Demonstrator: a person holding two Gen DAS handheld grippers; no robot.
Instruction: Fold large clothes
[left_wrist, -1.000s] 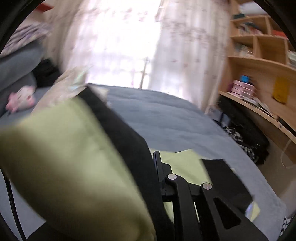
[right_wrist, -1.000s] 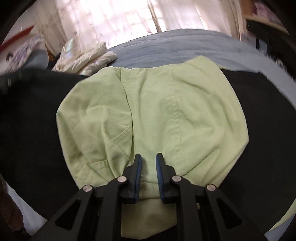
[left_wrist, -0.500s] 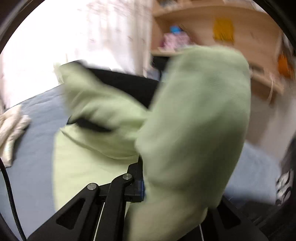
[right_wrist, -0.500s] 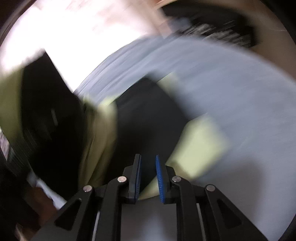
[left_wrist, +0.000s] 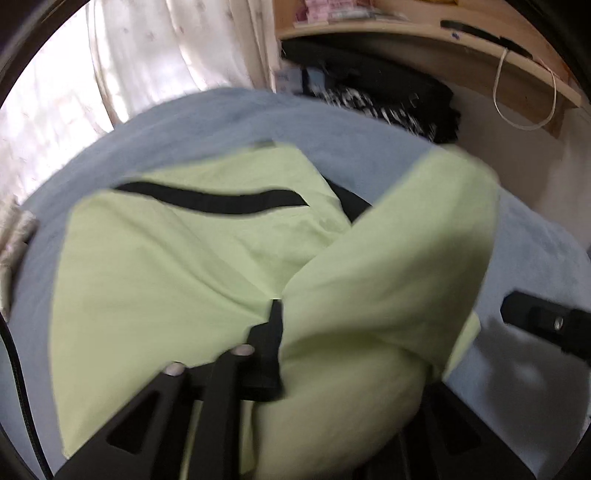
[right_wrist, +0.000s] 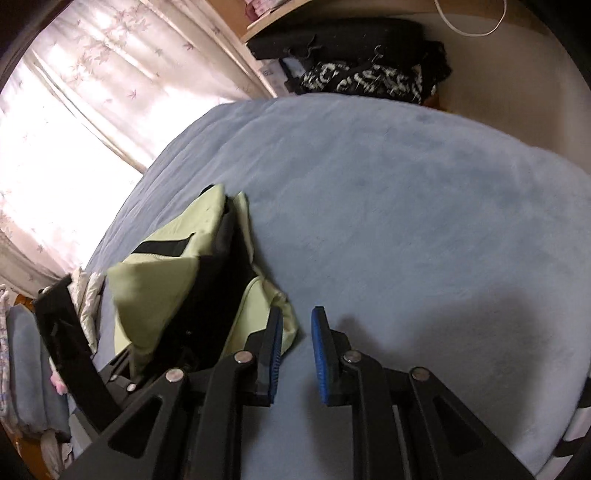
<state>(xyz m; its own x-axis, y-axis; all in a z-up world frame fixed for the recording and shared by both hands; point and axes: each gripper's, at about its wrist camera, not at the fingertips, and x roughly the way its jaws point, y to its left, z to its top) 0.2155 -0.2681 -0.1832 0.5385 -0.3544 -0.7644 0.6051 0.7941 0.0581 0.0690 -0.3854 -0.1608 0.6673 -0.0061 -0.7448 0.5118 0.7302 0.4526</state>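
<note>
Green-and-black garment (left_wrist: 177, 266) is pinched in the left tongs (left_wrist: 284, 314); right tongs (right_wrist: 297, 339) gape empty; no writing legible.

Daylight through curtains (right_wrist: 74, 122) blown out; left view motion-blurred; fisheye edges dark, warped.

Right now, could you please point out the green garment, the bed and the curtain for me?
Garment (left_wrist: 177, 280): left wrist view, on its flat green panel.
Bed (right_wrist: 406, 192): right wrist view, on bare blue cover.
Curtain (right_wrist: 92, 85): right wrist view, on its sunlit folds.
</note>
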